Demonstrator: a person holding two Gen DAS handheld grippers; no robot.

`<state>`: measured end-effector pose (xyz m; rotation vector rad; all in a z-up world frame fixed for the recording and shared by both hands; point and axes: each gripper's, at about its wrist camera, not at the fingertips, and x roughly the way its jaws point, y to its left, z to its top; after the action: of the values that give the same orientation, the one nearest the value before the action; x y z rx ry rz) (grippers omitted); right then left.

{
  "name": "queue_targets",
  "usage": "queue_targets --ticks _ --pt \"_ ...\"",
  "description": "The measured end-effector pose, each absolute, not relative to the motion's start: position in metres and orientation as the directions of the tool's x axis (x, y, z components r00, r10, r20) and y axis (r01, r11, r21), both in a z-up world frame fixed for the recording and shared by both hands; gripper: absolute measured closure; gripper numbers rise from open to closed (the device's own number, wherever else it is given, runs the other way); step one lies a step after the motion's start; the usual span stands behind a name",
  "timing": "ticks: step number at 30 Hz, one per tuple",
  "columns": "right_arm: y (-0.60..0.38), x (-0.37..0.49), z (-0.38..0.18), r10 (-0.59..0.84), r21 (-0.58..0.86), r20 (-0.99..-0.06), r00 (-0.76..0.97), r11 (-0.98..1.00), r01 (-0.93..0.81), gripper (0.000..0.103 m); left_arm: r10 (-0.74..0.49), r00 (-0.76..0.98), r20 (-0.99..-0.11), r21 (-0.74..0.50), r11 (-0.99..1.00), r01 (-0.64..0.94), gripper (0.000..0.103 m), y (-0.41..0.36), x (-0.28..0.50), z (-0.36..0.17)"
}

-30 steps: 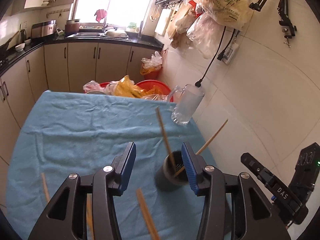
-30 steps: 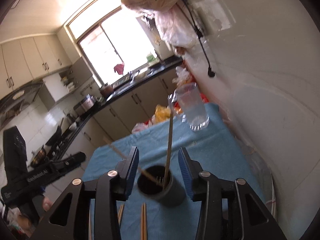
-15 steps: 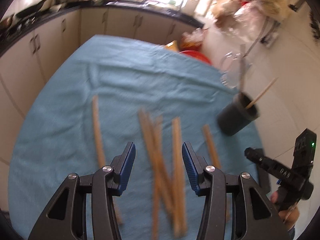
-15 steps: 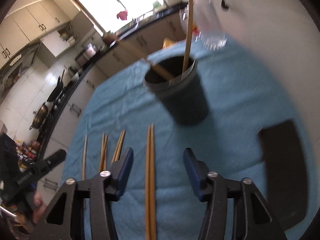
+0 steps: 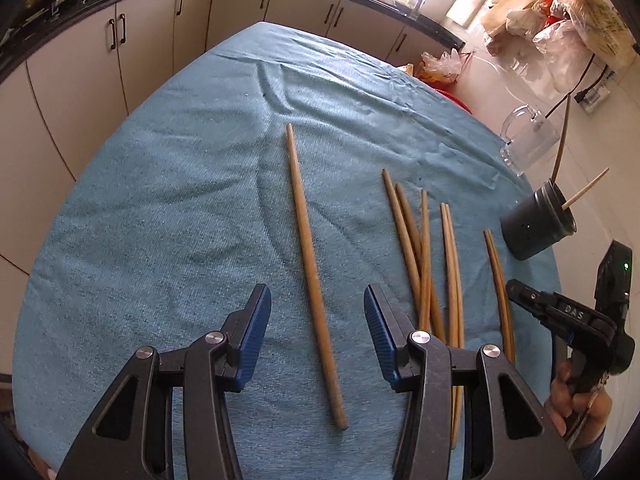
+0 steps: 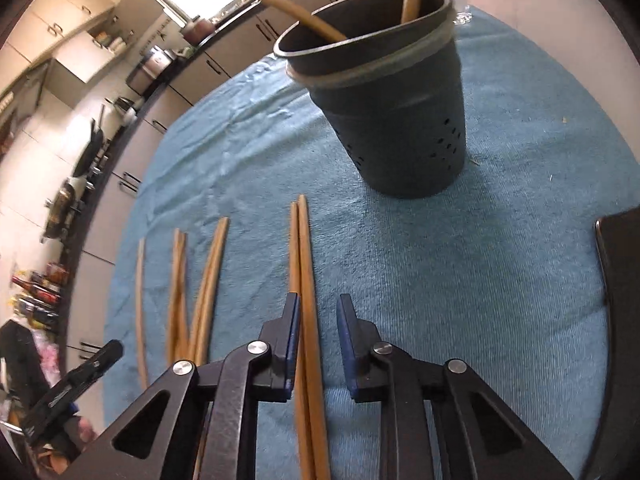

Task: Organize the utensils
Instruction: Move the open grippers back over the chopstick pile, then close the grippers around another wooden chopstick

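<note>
Both grippers have dropped from the dark holder [image 6: 384,92] down to the blue cloth [image 5: 180,200]. My right gripper [image 6: 316,344] has just been closing around a chopstick pair [image 6: 302,264], one pad still clear. The left gripper [image 5: 316,332], half open, straddles a lone chopstick [image 5: 308,240]. "DAS" shows on the right gripper.

Both grippers drop from the holder [image 6: 392,92] toward the cloth. The left gripper [image 5: 316,330] now straddles a single chopstick [image 5: 312,272] at frame centre; the right gripper [image 6: 316,344], jaws just narrowing, brackets a chopstick pair [image 6: 304,280], right pad not touching.
</note>
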<state>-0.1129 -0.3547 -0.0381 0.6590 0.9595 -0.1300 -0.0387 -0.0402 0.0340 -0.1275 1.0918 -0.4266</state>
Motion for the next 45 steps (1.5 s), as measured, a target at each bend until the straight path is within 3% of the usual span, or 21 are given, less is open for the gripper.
queue_targets --ticks 6,8,12,20,24,32,39,45 --pt "-0.335 -0.096 -0.031 0.065 0.294 -0.846 0.53 0.885 0.361 0.086 -0.381 0.371 -0.847 -0.296 0.917 0.266 0.056 -0.039 -0.029 0.029" --pt "-0.325 -0.089 -0.03 -0.013 0.182 -0.869 0.494 0.921 0.345 0.093 -0.364 0.366 -0.856 -0.279 0.923 0.264 0.056 -0.042 -0.022 0.027" --pt "-0.317 -0.081 -0.03 -0.092 0.072 -0.878 0.47 0.945 0.318 0.094 -0.309 0.358 -0.881 -0.229 0.941 0.249 0.056 -0.055 0.001 0.02" --pt "-0.323 -0.096 -0.032 -0.029 0.168 -0.858 0.513 0.928 0.334 0.095 -0.171 0.4 -0.9 -0.075 0.967 0.245 0.058 -0.095 0.052 0.019" --pt "-0.328 -0.103 -0.028 0.004 0.222 -0.84 0.542 0.915 0.338 0.096 -0.115 0.434 -0.893 -0.004 0.968 0.249 0.096 -0.101 0.048 0.019" --pt "-0.333 -0.141 0.018 0.05 0.355 -0.705 0.708 0.888 0.291 0.096 -0.289 0.524 -0.801 -0.144 0.943 0.3 0.097 -0.071 -0.009 0.054" --pt "-0.332 -0.183 0.058 0.047 0.428 -0.553 0.832 0.873 0.235 0.095 -0.391 0.655 -0.647 -0.177 0.912 0.37 0.097 -0.062 -0.064 0.126" --pt "-0.323 -0.202 0.077 0.024 0.425 -0.486 0.874 0.88 0.211 0.095 -0.444 0.674 -0.591 -0.185 0.888 0.422 0.097 -0.063 -0.088 0.155"
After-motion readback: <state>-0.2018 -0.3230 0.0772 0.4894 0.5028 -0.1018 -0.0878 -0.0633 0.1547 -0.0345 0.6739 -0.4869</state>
